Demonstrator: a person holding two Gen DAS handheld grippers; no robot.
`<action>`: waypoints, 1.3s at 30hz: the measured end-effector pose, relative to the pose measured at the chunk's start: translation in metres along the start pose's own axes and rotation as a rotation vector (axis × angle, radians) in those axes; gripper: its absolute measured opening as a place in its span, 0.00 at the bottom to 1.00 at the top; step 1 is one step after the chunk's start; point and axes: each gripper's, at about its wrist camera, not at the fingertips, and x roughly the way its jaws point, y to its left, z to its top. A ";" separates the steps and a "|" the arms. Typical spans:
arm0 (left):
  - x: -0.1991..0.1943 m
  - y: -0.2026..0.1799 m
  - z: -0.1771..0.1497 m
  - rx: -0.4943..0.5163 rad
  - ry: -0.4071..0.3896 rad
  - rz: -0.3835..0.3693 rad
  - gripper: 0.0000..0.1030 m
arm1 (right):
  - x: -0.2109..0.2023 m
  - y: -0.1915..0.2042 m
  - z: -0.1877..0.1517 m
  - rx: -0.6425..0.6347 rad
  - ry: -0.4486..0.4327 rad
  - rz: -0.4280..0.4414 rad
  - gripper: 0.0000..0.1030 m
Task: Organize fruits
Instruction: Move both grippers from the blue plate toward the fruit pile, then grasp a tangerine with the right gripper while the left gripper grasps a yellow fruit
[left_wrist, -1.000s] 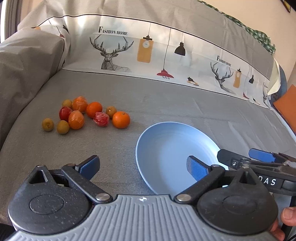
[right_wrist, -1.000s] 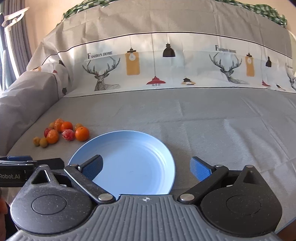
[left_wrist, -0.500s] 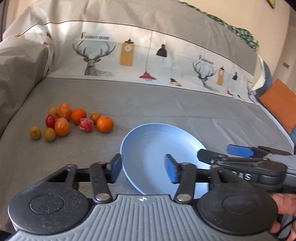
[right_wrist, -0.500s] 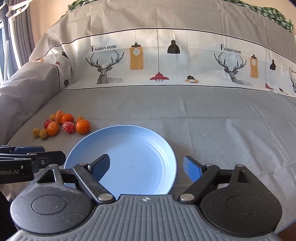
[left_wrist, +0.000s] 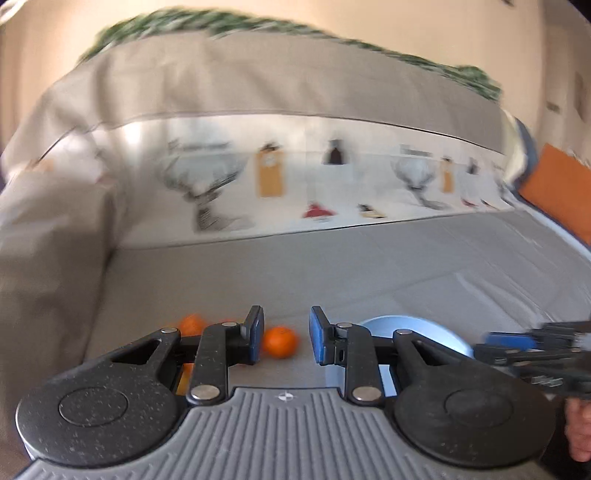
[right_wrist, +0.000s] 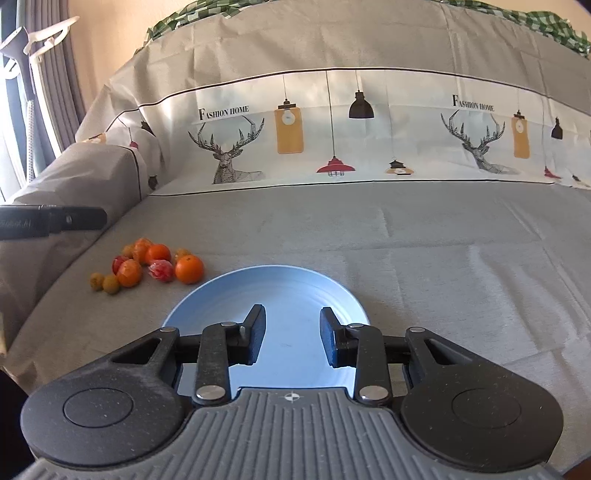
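Observation:
A cluster of small fruits (right_wrist: 147, 266) lies on the grey sofa cover, with an orange (right_wrist: 189, 268) at its right end. An empty light blue plate (right_wrist: 273, 291) sits right of the cluster. My right gripper (right_wrist: 291, 339) hovers over the plate's near part, jaws partly open and empty. In the blurred left wrist view, my left gripper (left_wrist: 286, 338) is partly open and empty, with an orange (left_wrist: 280, 341) beyond the gap; the plate (left_wrist: 413, 332) shows at right. The left gripper's tip also shows in the right wrist view (right_wrist: 74, 218), raised at the far left.
The sofa backrest (right_wrist: 332, 129) with a deer and lamp print rises behind the seat. A padded armrest (right_wrist: 81, 177) stands at the left. An orange cushion (left_wrist: 557, 188) lies at the far right. Grey seat cloth (right_wrist: 443, 258) stretches right of the plate.
Both grippers' jaws have narrowed from wide open. My left gripper has swung left and lifted, so the fruits now sit low behind its fingers; that view is blurred by motion.

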 end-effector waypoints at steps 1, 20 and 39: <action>0.008 0.015 -0.010 -0.059 0.040 0.031 0.26 | 0.001 0.000 0.001 -0.001 0.003 0.000 0.33; 0.063 0.117 -0.026 -0.612 0.259 0.078 0.17 | 0.049 0.042 0.022 -0.001 -0.001 0.170 0.34; 0.094 0.137 -0.036 -0.688 0.305 0.099 0.31 | 0.174 0.100 0.049 -0.052 0.111 0.180 0.54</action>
